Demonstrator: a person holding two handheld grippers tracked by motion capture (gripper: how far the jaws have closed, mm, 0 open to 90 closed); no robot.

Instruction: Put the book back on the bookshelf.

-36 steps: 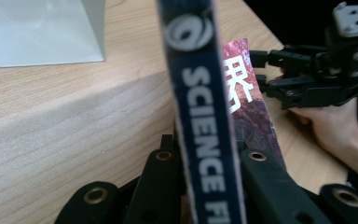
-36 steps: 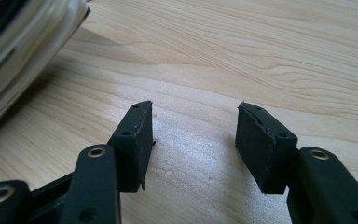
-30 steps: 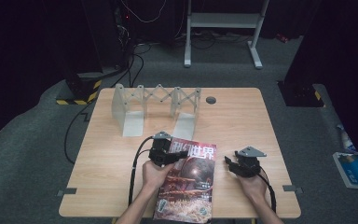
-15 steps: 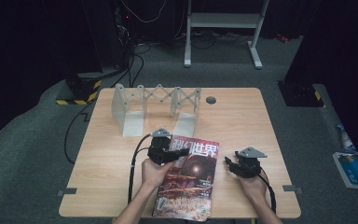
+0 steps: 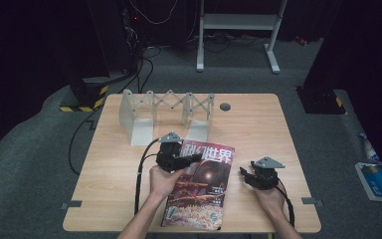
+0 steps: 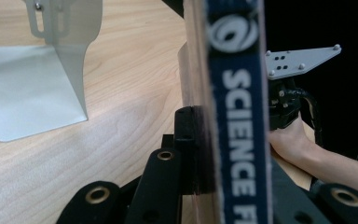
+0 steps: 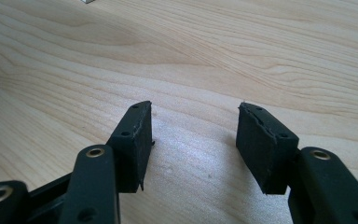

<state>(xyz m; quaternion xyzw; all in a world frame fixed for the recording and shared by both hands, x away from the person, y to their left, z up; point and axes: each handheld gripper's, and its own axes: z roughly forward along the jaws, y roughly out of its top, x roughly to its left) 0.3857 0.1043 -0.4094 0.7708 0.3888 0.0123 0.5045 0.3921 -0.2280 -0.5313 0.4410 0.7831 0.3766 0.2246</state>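
- Near the front edge of the bench (image 5: 104, 199), the left gripper (image 5: 185, 160) is clamping its jaws on the magazine (image 5: 199, 191), gripping at the spine up near the top corner.
- Seen from the left gripper view, the magazine (image 6: 235, 116) is standing edge-on between the jaws, blue spine lettering running upward.
- It looks light and floppy to me, glossy too, so it is likely to sag and slip; holding the stiffer spine seems the sound choice.
- The left hand (image 5: 163, 180) is curling round its gripper, forearm coming in from below, wrist angled toward the right.
- Over to the right, the right gripper (image 5: 251, 175) is sitting low over bare wood, jaws apart and gripping nothing, clear of the magazine.
- Behind them, the folding metal book rack (image 5: 166, 112) is standing open.
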